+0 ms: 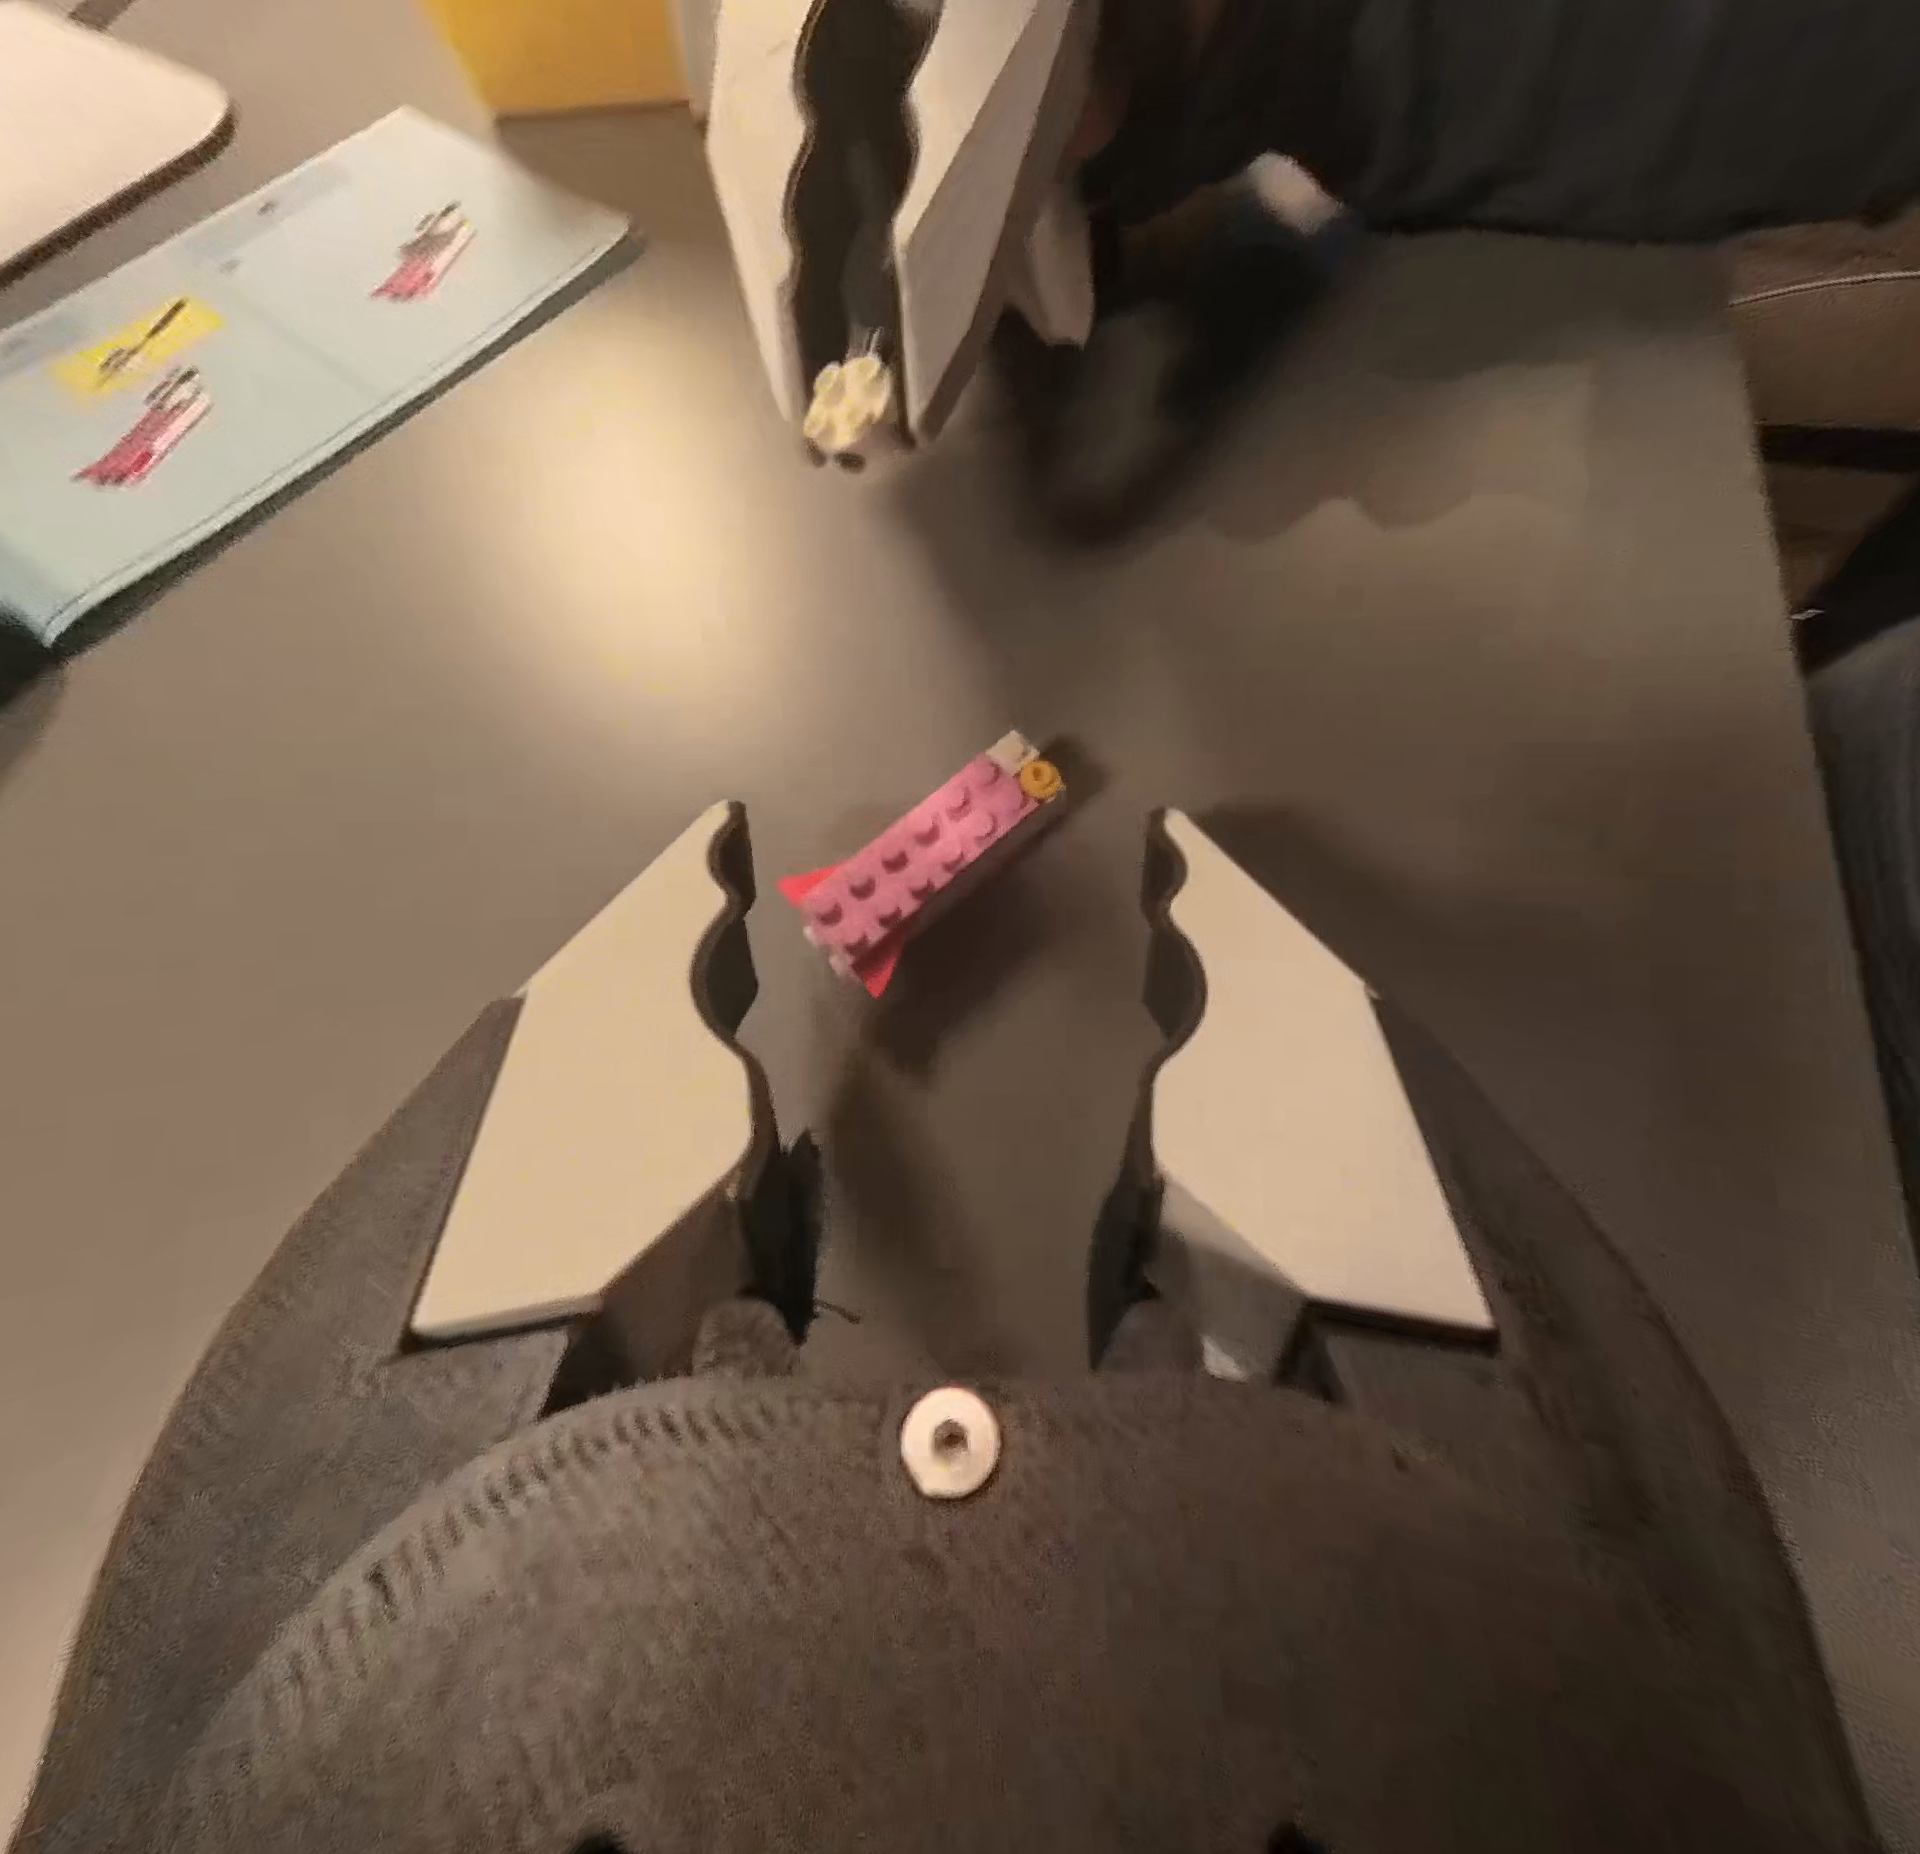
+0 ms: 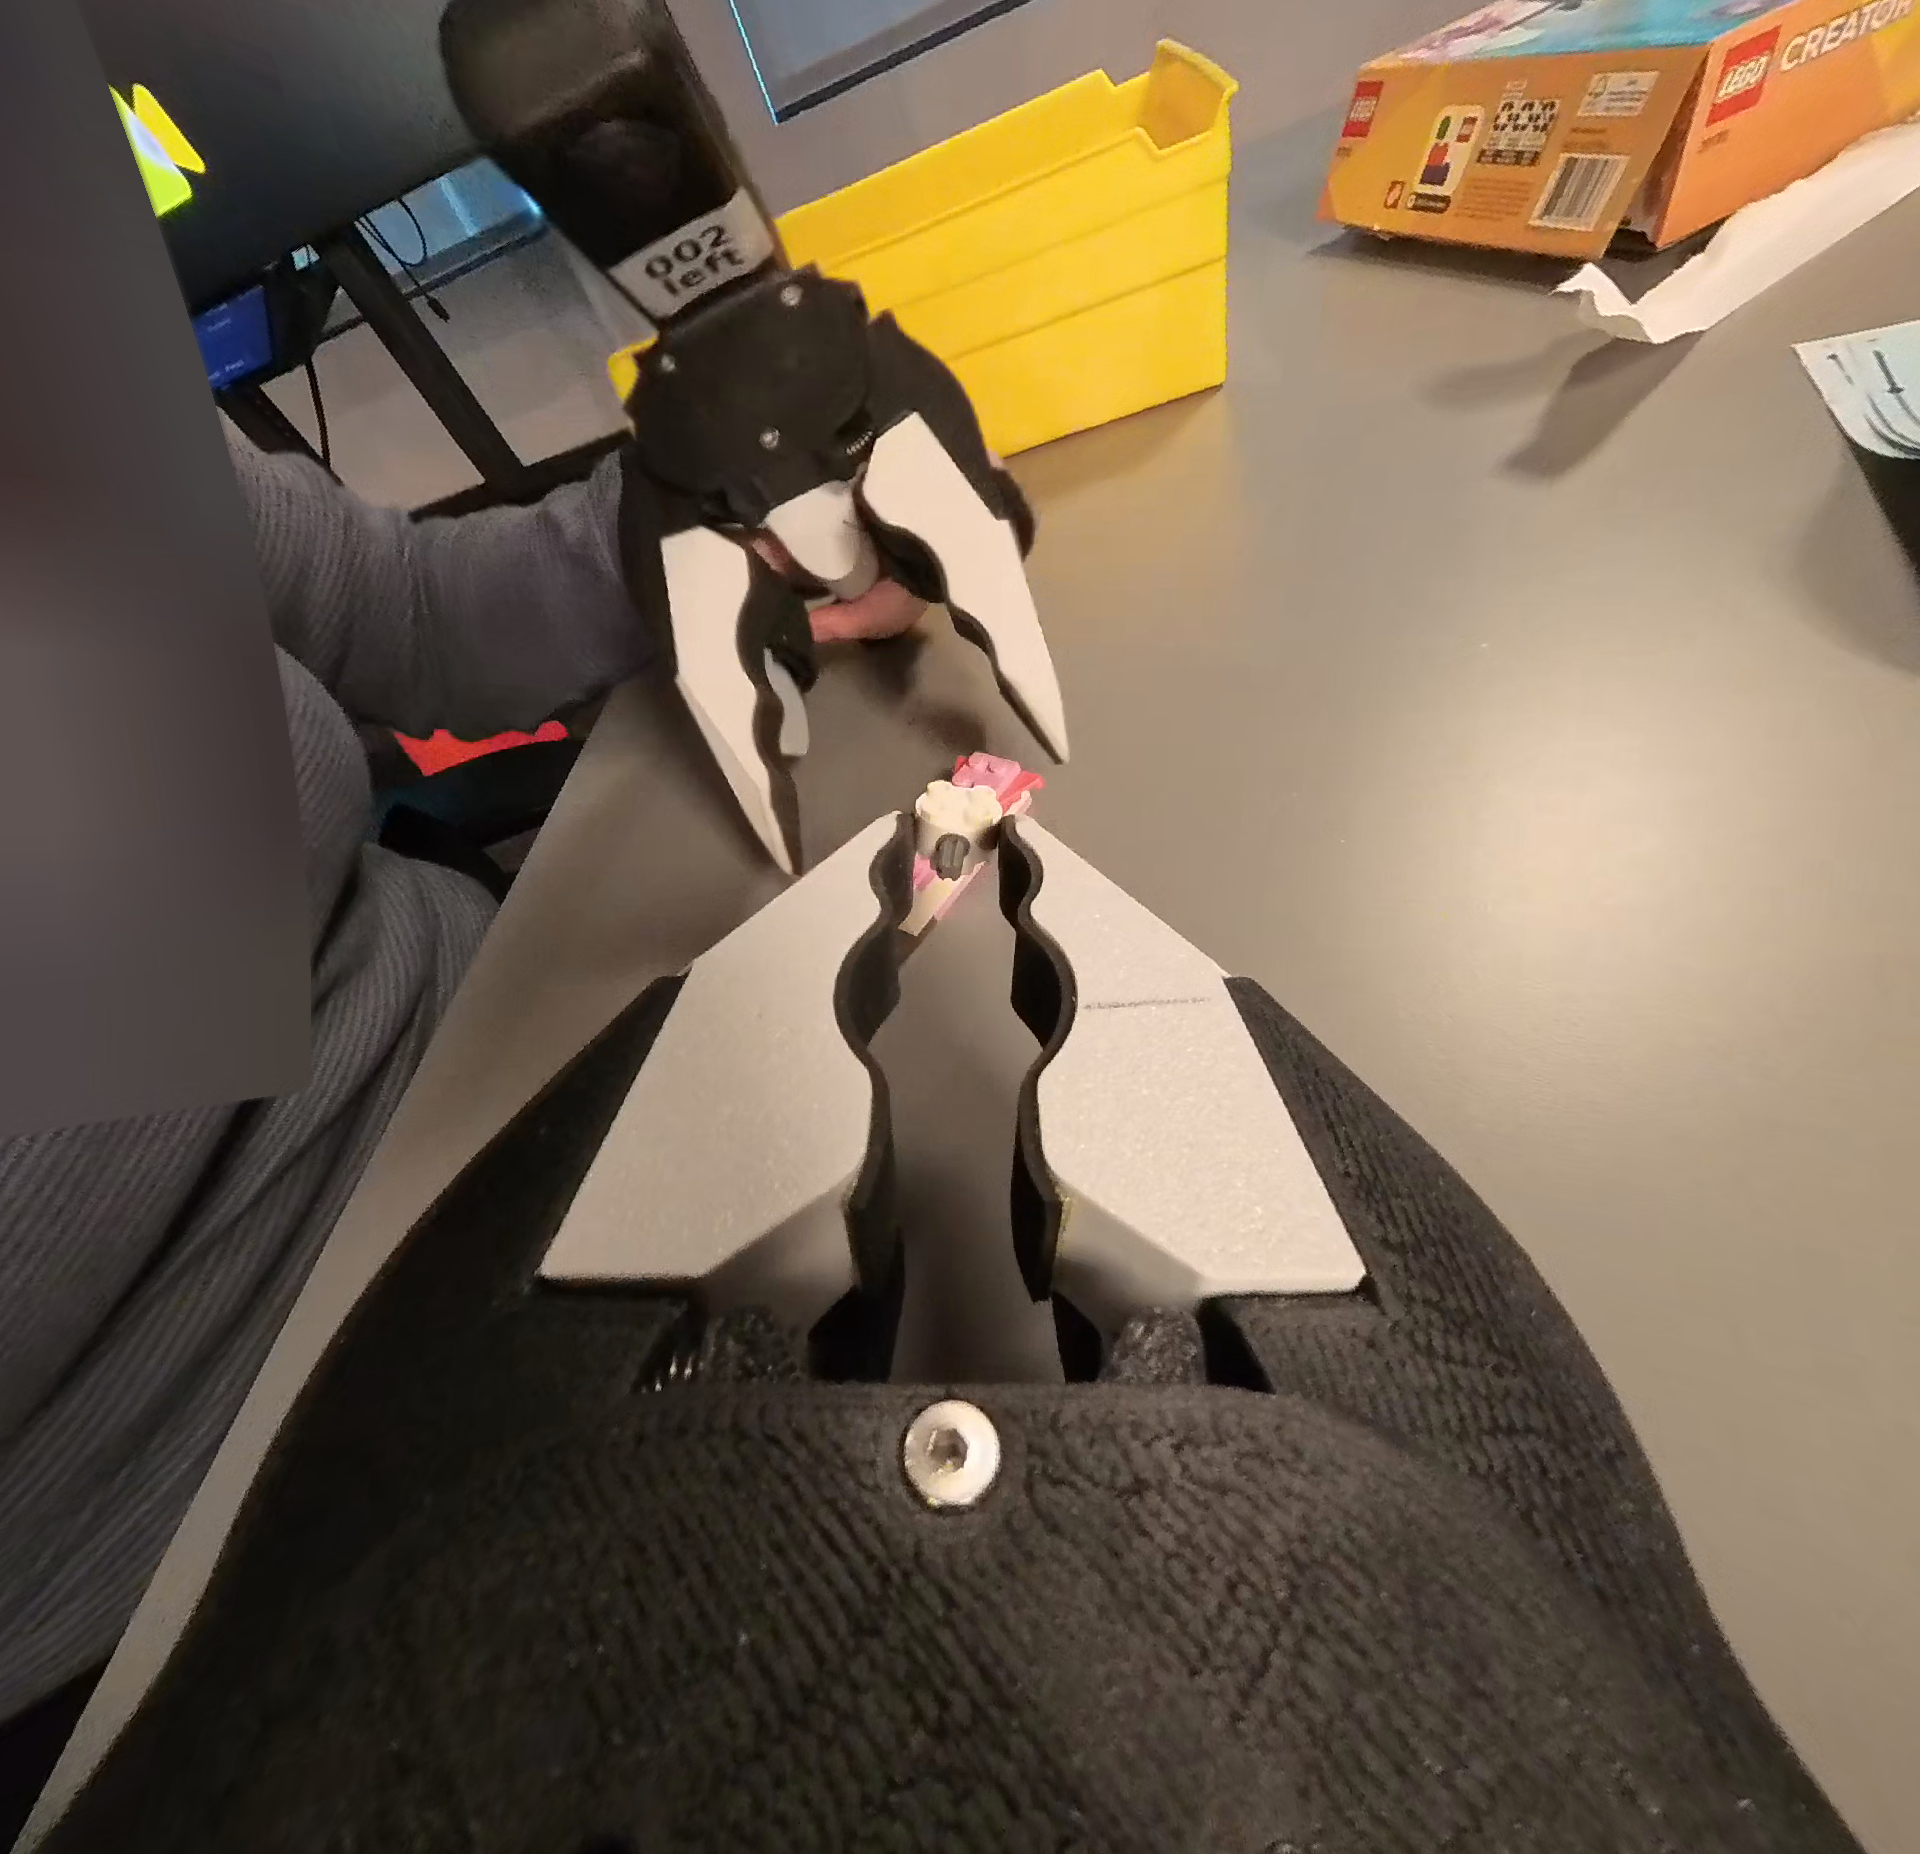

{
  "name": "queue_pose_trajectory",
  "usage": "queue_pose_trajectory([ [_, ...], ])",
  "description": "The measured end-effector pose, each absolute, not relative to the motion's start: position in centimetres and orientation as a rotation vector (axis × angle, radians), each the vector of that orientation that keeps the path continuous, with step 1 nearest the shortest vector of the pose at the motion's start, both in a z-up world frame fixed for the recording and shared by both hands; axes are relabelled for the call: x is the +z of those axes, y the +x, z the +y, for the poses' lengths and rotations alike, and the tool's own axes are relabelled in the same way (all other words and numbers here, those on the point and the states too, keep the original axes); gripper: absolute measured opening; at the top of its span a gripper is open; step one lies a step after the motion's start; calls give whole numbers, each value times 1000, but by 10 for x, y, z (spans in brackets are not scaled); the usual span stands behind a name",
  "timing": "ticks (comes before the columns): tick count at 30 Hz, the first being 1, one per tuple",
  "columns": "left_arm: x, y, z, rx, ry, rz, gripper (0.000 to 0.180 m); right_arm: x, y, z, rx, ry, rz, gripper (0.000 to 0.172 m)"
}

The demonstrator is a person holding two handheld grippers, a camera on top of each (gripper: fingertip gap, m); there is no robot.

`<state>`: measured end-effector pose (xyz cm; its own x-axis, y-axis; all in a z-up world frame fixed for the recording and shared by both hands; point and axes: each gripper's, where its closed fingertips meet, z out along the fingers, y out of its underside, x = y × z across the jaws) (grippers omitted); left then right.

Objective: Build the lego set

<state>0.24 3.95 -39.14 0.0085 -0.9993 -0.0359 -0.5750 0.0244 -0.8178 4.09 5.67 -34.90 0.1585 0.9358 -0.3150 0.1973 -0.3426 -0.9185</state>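
My left gripper (image 1: 948, 815) is open and empty, low over the grey table (image 1: 416, 765). A pink studded brick assembly (image 1: 925, 869) with red fins and a small orange round piece lies loose on the table between its fingertips, and neither pad touches it. My right gripper (image 2: 951, 828) is shut on a small cream round brick (image 2: 958, 812) with a dark grey pin. It holds the brick just above the far end of the pink assembly (image 2: 997, 776). The left wrist view shows the right gripper (image 1: 862, 433) with the cream brick (image 1: 850, 414) at its tips. The open left gripper (image 2: 920, 805) faces me.
A yellow bin (image 2: 1039, 246) stands behind the left gripper. An orange toy box (image 2: 1558, 142) and white paper (image 2: 1714, 277) lie at the far right. An open instruction booklet (image 1: 260, 350) lies at the left. A person's grey sleeve (image 2: 436, 578) is at the table's edge. Some 7 cm of space lies between my two pairs of fingers.
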Motion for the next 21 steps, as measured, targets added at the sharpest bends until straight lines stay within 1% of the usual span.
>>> queue_pose_trajectory([
  [3,-390,6,31,-915,-1574,1730,73,-349,41,56,1245,-1685,-1097,14],
  [6,-401,6,29,-911,-1576,1842,69,-349,41,56,1248,-1684,-1099,14],
  [8,-408,6,34,-876,-1604,1884,60,-349,40,55,1245,-1682,-1107,14],
  [11,-409,4,39,-867,-1620,1908,38,-349,39,54,1235,-1674,-1122,14],
  [14,-410,1,35,-876,-1600,1938,20,-349,38,52,1231,-1662,-1137,14],
  [15,-410,2,34,-873,-1594,1933,16,-348,37,51,1231,-1652,-1141,14],
  [18,-408,7,40,-848,-1647,1844,16,-343,35,46,1235,-1591,-1169,14],
  [21,-390,18,36,-949,-1651,1745,16,-335,32,39,1279,-1516,-1178,14],
])
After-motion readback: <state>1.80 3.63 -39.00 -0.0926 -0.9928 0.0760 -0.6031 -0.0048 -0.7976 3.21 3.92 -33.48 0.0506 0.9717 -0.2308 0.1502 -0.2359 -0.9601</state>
